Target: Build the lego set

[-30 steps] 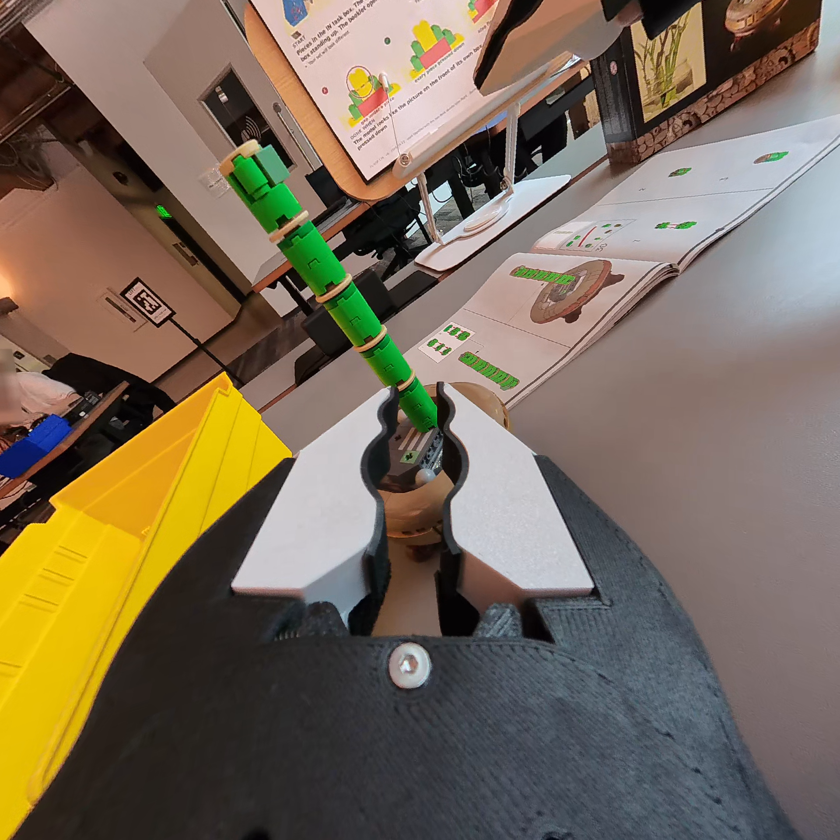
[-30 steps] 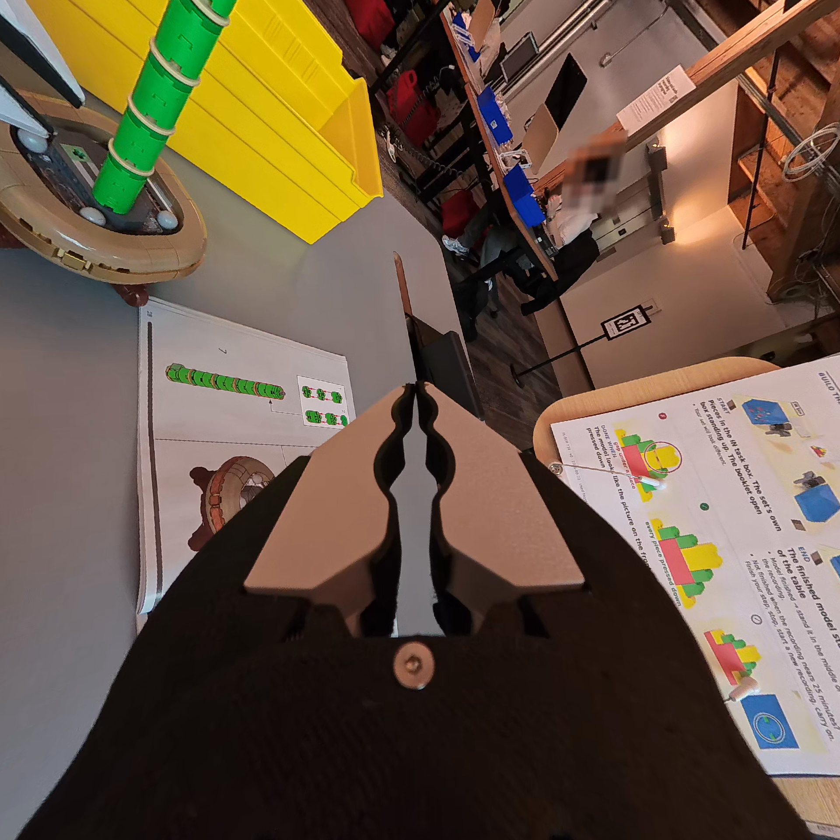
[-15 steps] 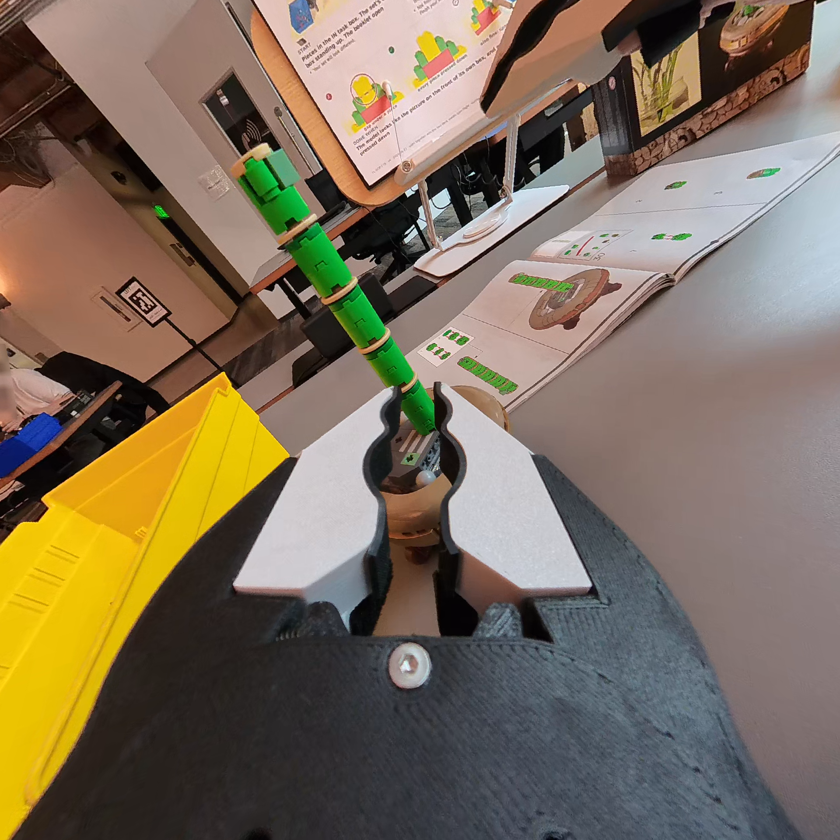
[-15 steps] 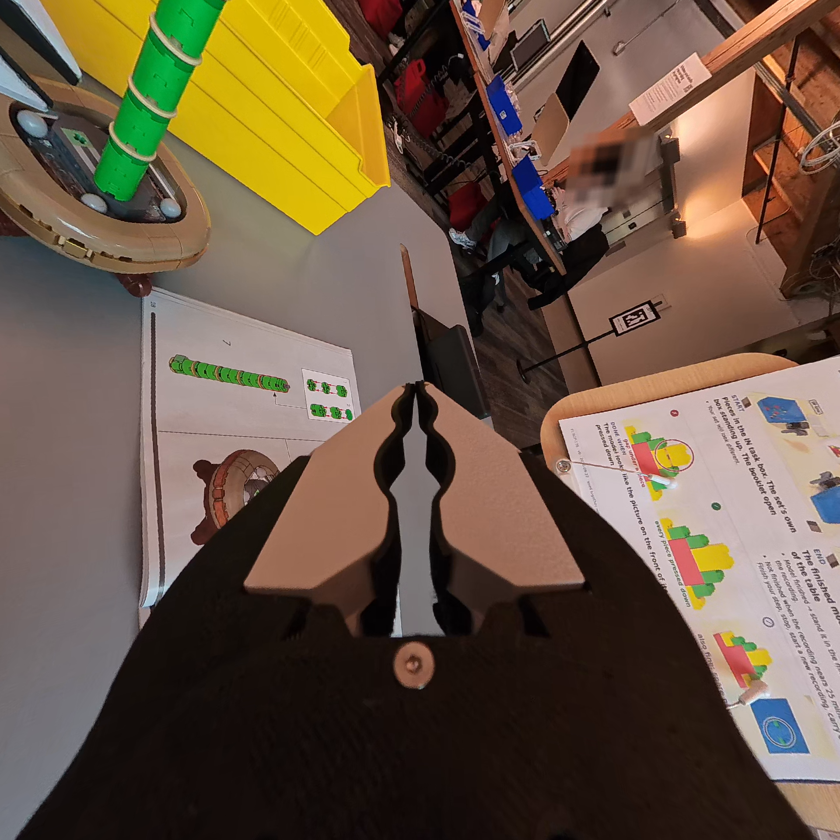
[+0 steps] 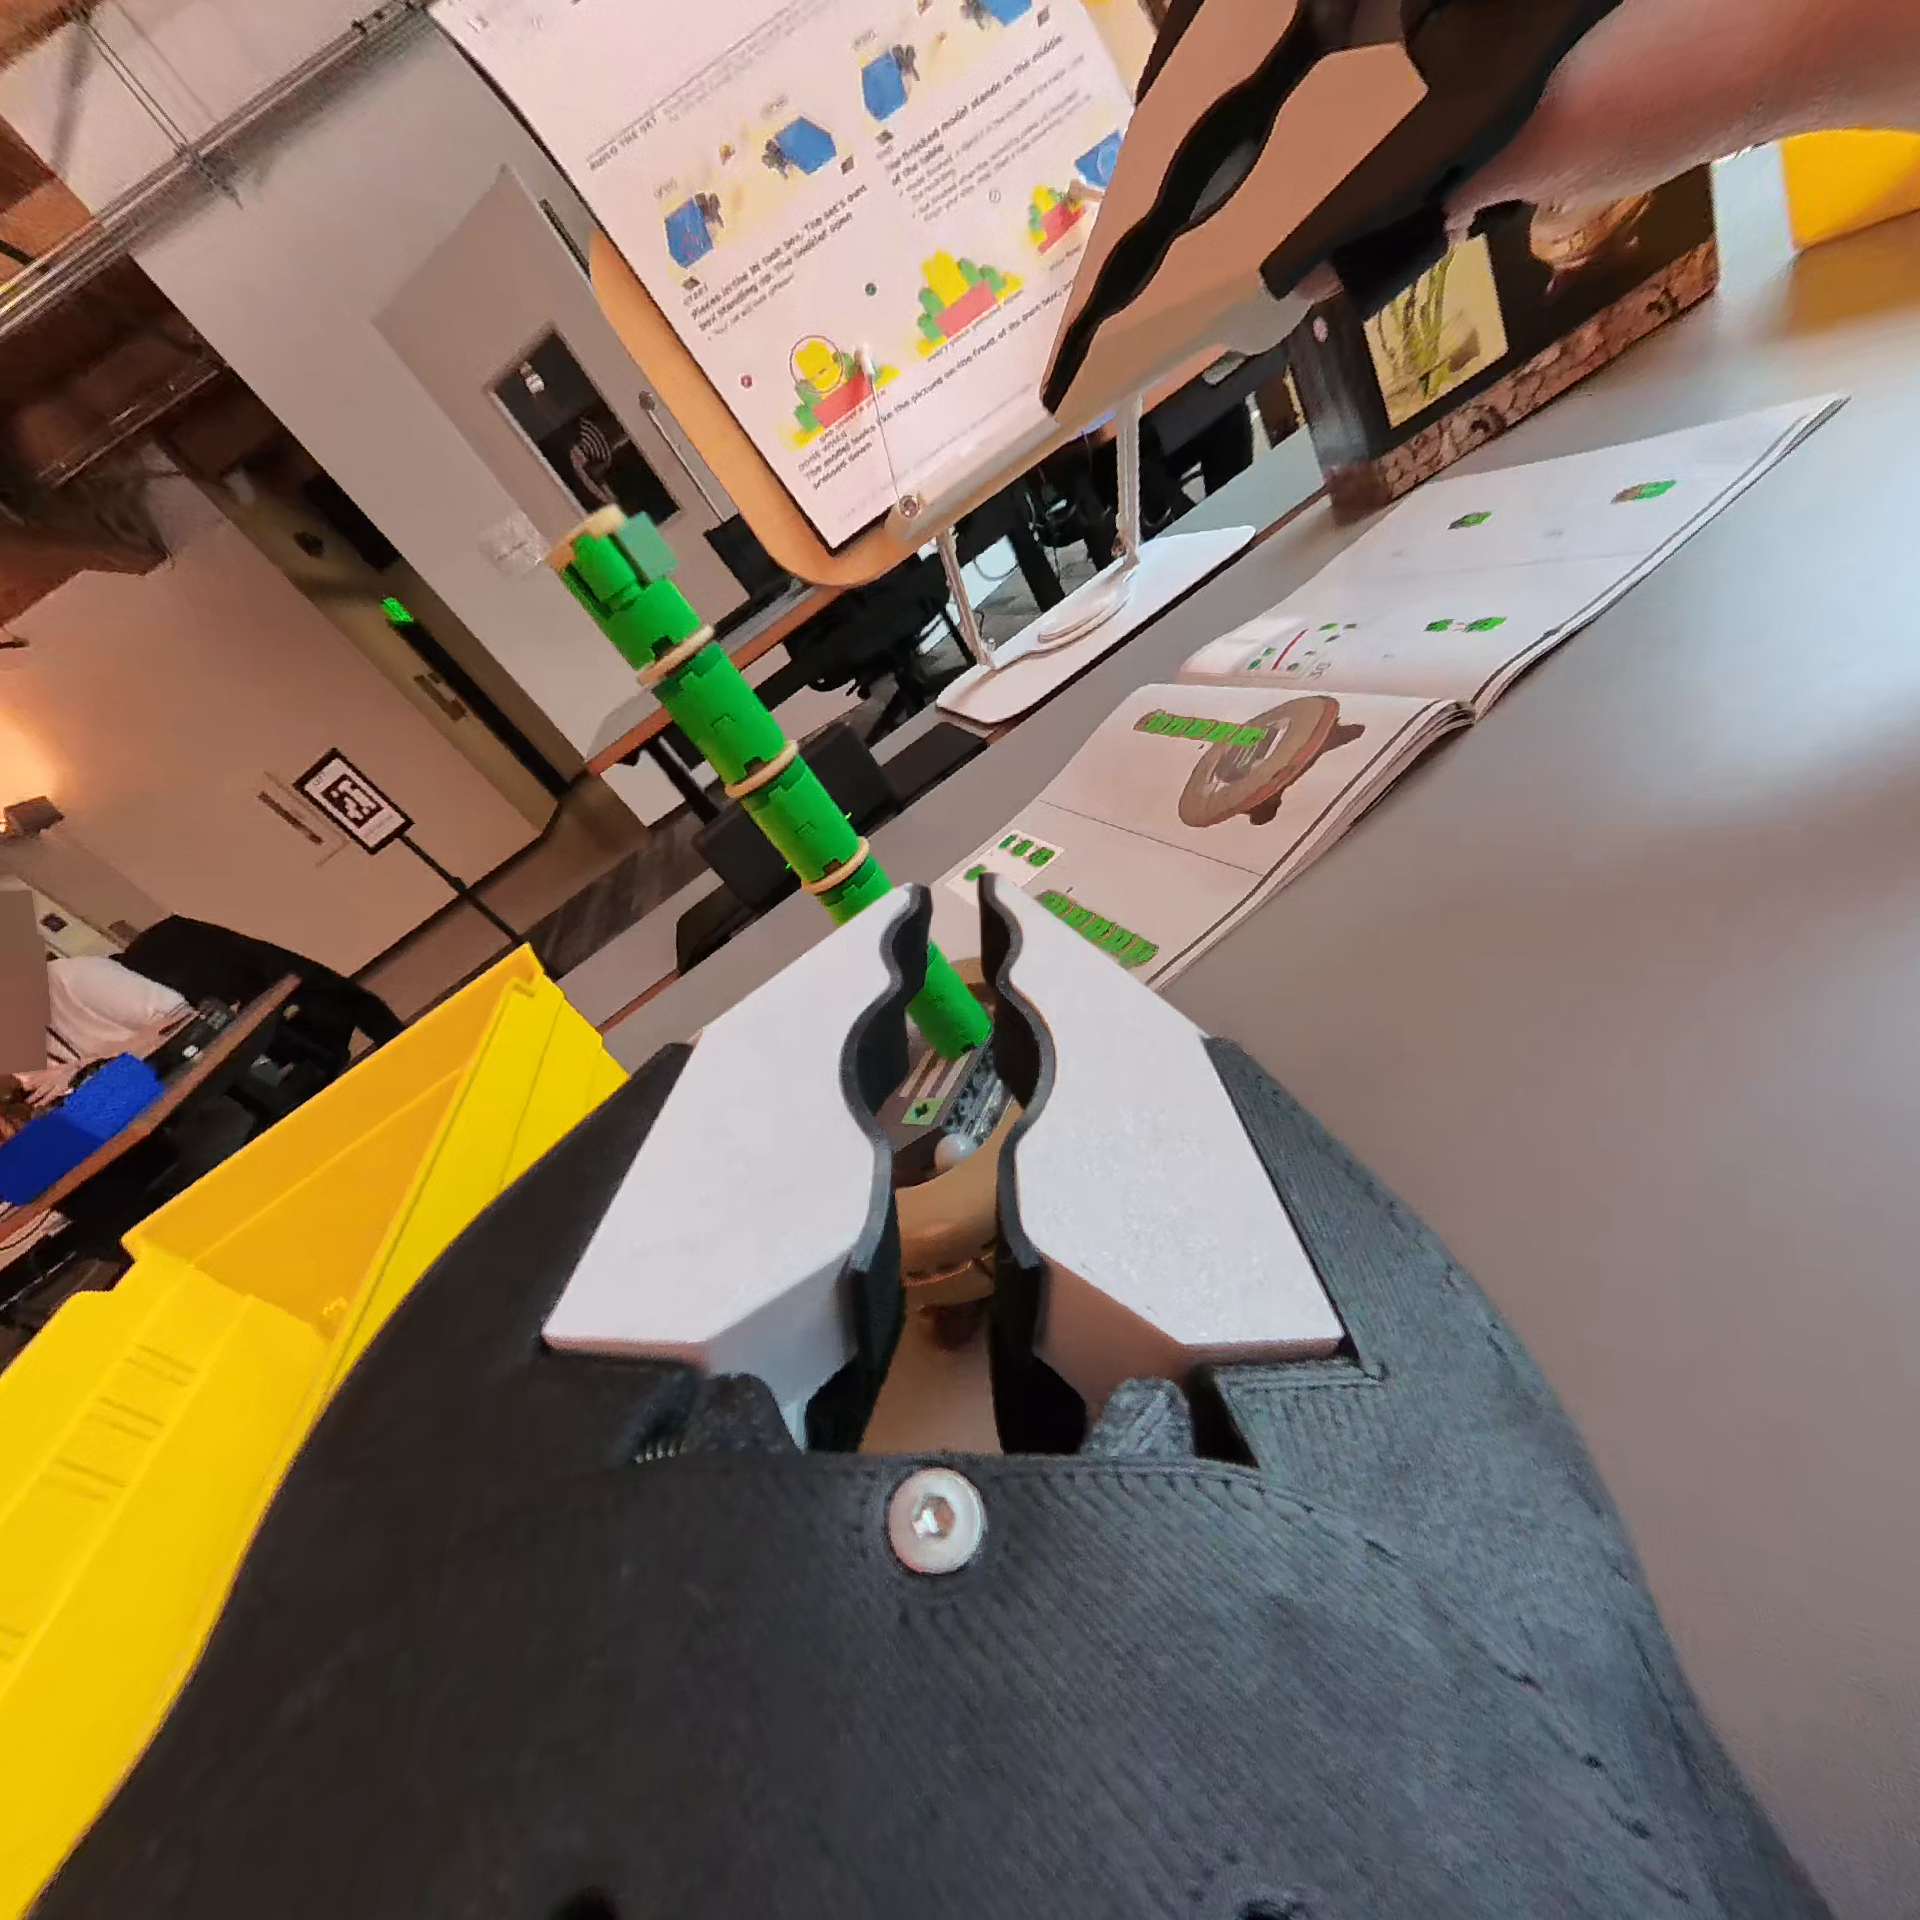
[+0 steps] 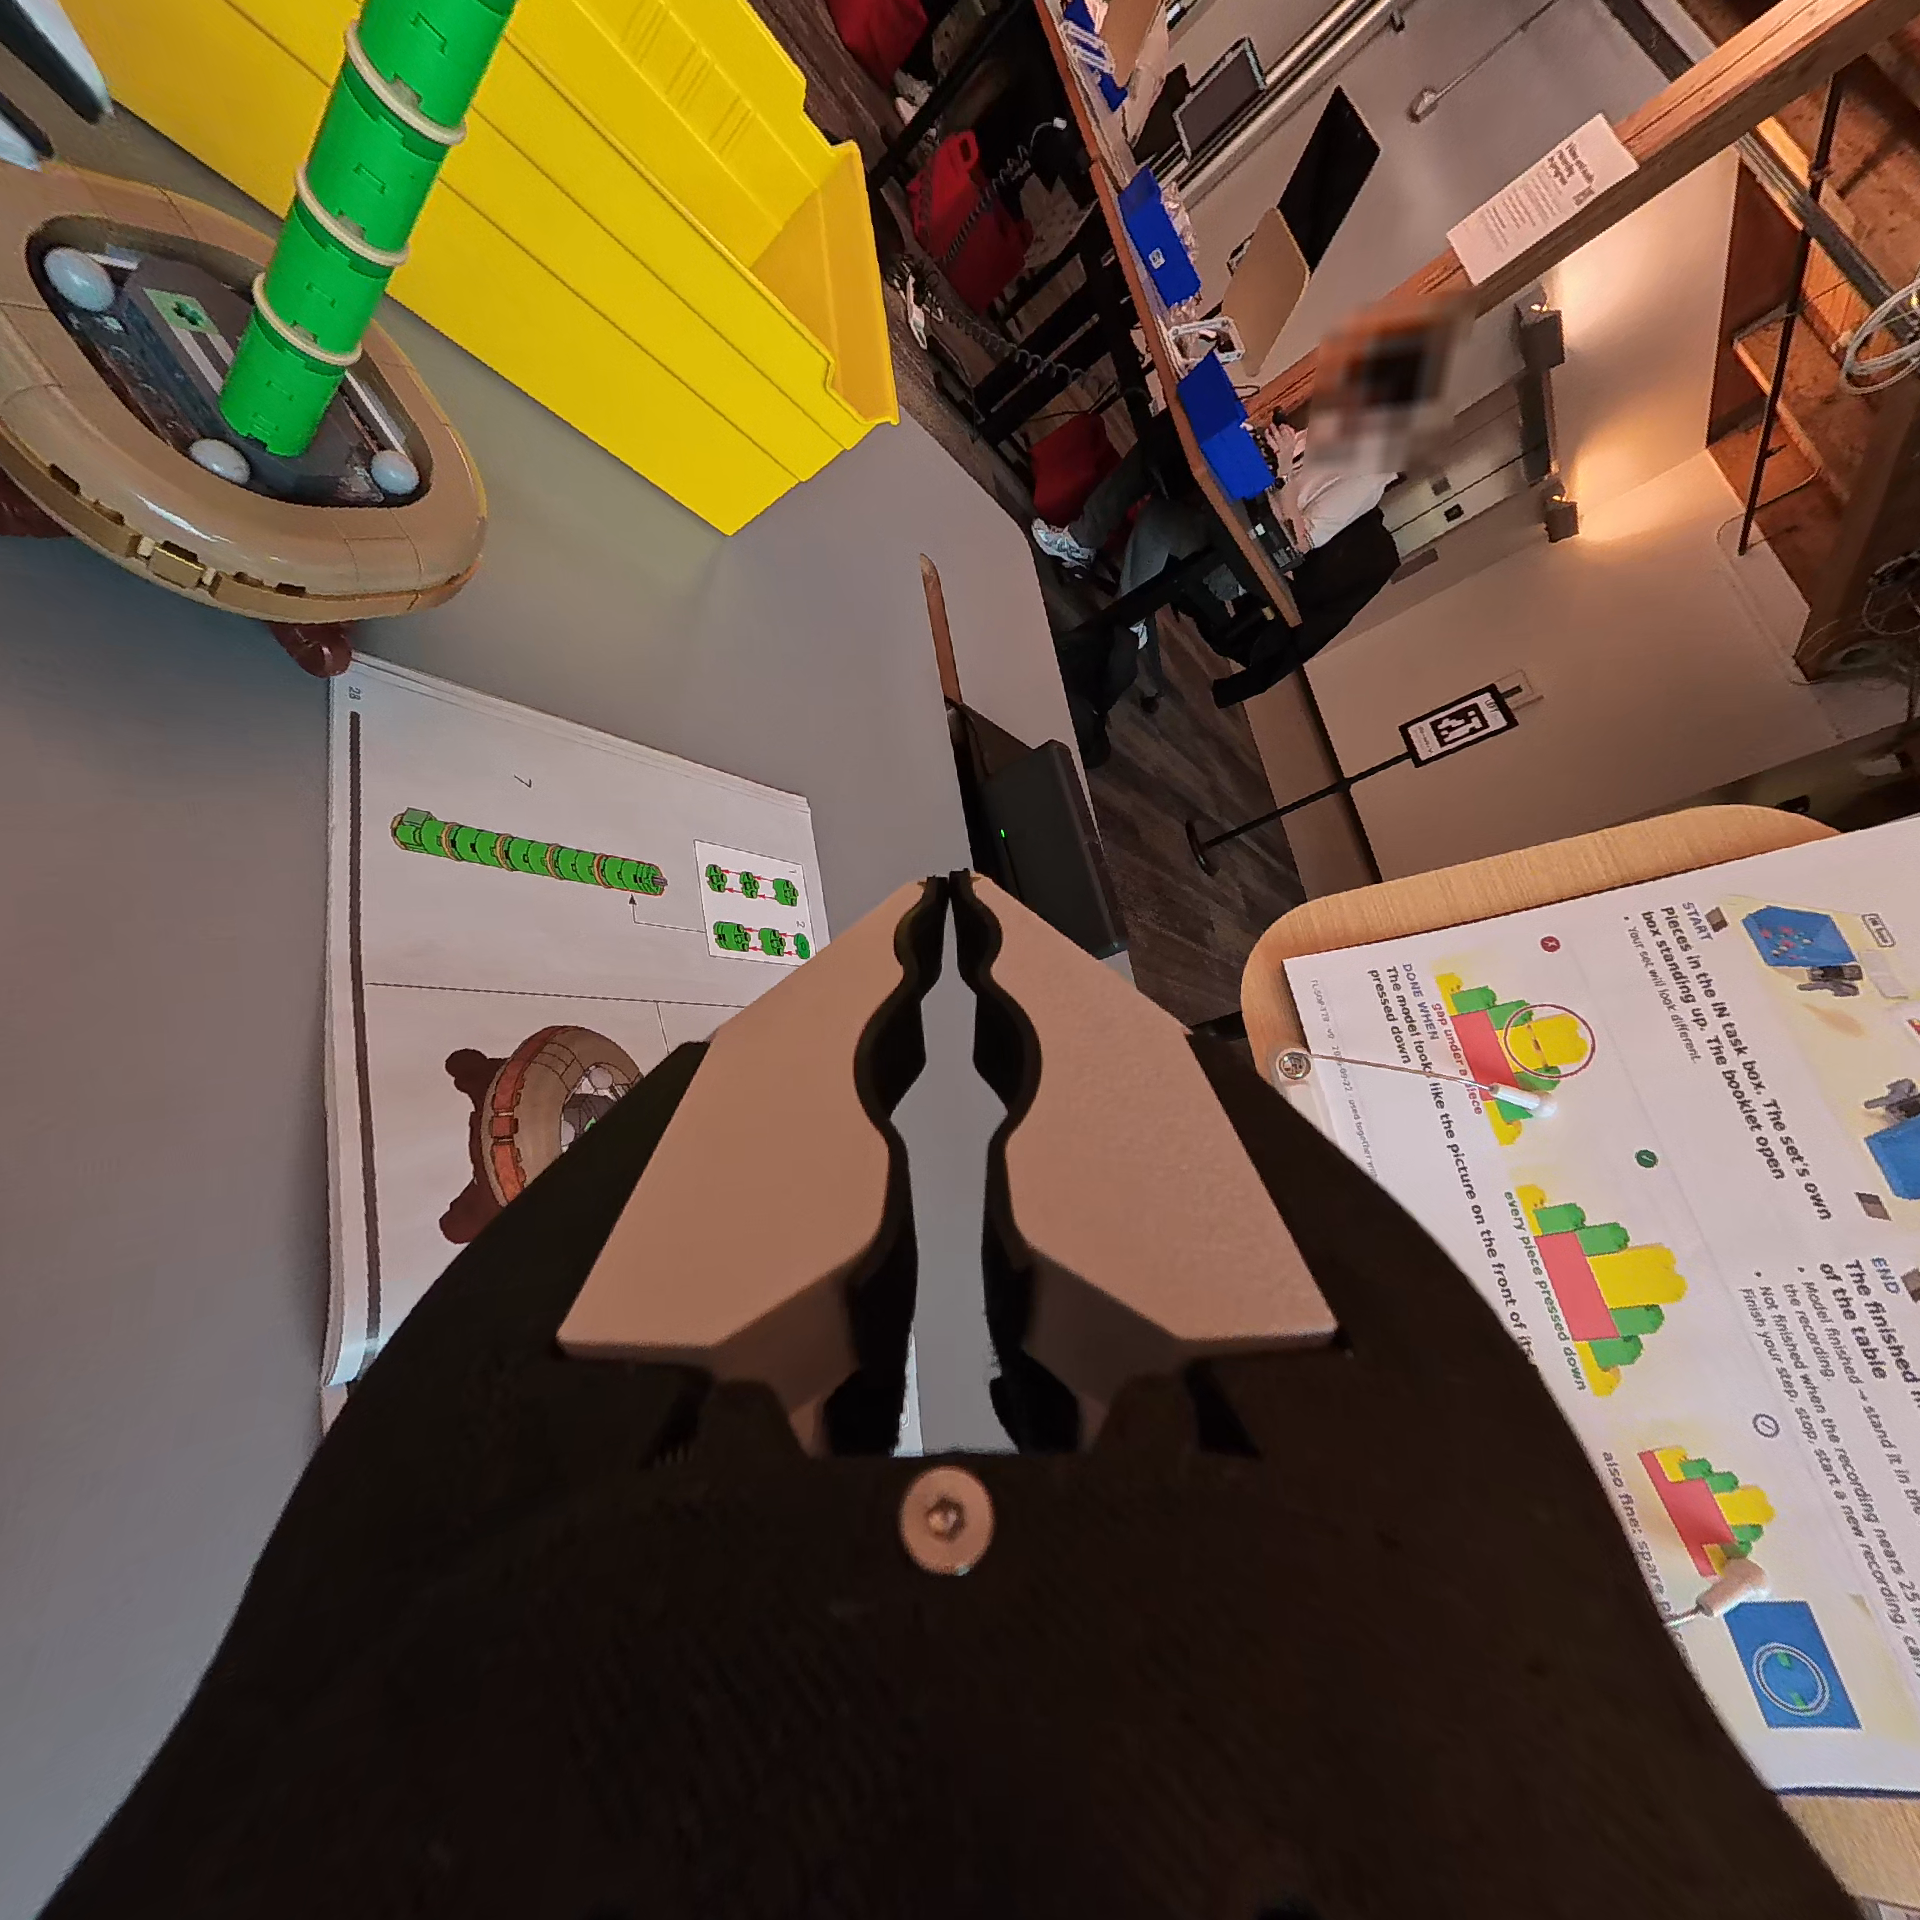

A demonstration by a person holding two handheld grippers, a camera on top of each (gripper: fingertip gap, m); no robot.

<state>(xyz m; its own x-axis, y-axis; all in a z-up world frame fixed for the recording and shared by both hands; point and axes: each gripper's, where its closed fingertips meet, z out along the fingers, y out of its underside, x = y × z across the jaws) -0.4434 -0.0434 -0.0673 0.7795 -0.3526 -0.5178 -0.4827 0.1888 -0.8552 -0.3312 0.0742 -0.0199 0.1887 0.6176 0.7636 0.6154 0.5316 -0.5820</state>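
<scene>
A tall green segmented stalk (image 5: pixel 727 727) with tan rings stands tilted on a round tan base (image 5: pixel 940 1210). My left gripper (image 5: pixel 951 904) is low over the grey table, its jaws a little apart around the near rim of the base, holding it. In the right wrist view the stalk (image 6: pixel 343 239) and the base (image 6: pixel 312 561) are at the upper left. My right gripper (image 6: pixel 951 883) is shut and empty, held in the air over the open instruction booklet (image 6: pixel 540 748). It also shows in the left wrist view (image 5: pixel 1195 260), at the top right, with a hand on it.
Yellow bins (image 5: pixel 260 1299) stand to the left of the base, and show in the right wrist view (image 6: pixel 623 260). The booklet (image 5: pixel 1351 665) lies open beyond the base. An instruction board on a stand (image 5: pixel 883 208) and the set's box (image 5: pixel 1507 312) are at the back. The left gripper's tips are roughly 20 centimetres from the right gripper's. My left gripper's tips are some 5 centimetres from the tall green segmented stalk (image 5: pixel 727 727).
My right gripper has come down and nearer to the stalk and base, still shut. My left gripper has kept its hold; its view has shifted only a little.
</scene>
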